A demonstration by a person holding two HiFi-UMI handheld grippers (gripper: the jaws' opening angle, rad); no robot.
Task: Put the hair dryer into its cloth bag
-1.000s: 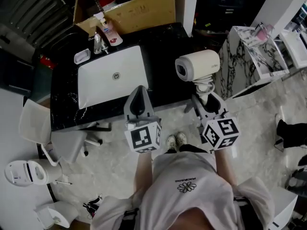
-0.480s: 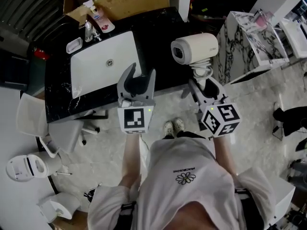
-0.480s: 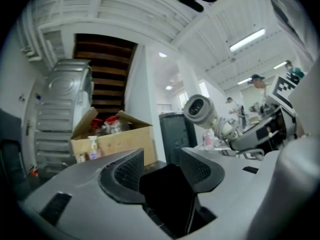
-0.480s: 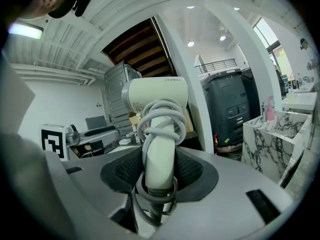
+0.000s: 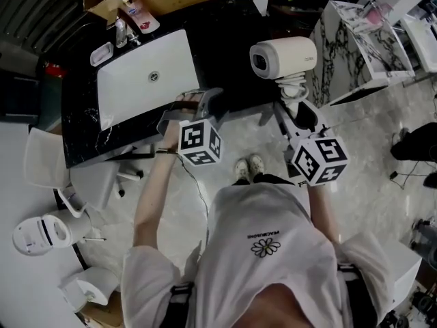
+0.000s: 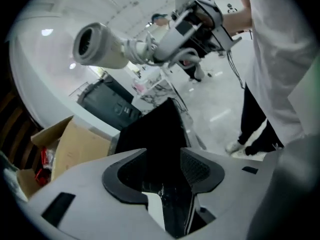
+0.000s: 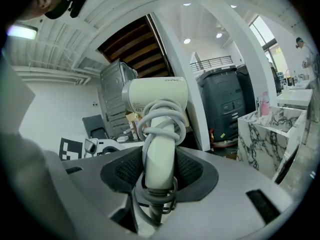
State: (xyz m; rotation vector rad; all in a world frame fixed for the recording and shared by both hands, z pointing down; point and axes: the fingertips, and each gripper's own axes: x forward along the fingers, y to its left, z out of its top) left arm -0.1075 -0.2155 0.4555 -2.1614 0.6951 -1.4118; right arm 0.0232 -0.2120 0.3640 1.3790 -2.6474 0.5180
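This looks like a bathroom mock-up in a big hall, not a home. Ahead and left of the right gripper (image 5: 297, 111), a black stone table (image 5: 229, 43) carries a white sink (image 5: 140, 80), tap (image 5: 121, 31) and soap dish (image 5: 101, 53). Far to its left, two toilets (image 5: 41, 232) sit out on the open floor (image 5: 382, 149). To its right stands a veined cabinet (image 5: 341, 53). Overhead are spotlights (image 7: 186, 41) and a railed gallery (image 7: 212, 62).

Left gripper (image 5: 198, 100), tilted downward on an outstretched arm, is opening its jaws with nothing between them, while right gripper (image 5: 297, 113) clamps the hair dryer (image 5: 283, 55) by its handle.
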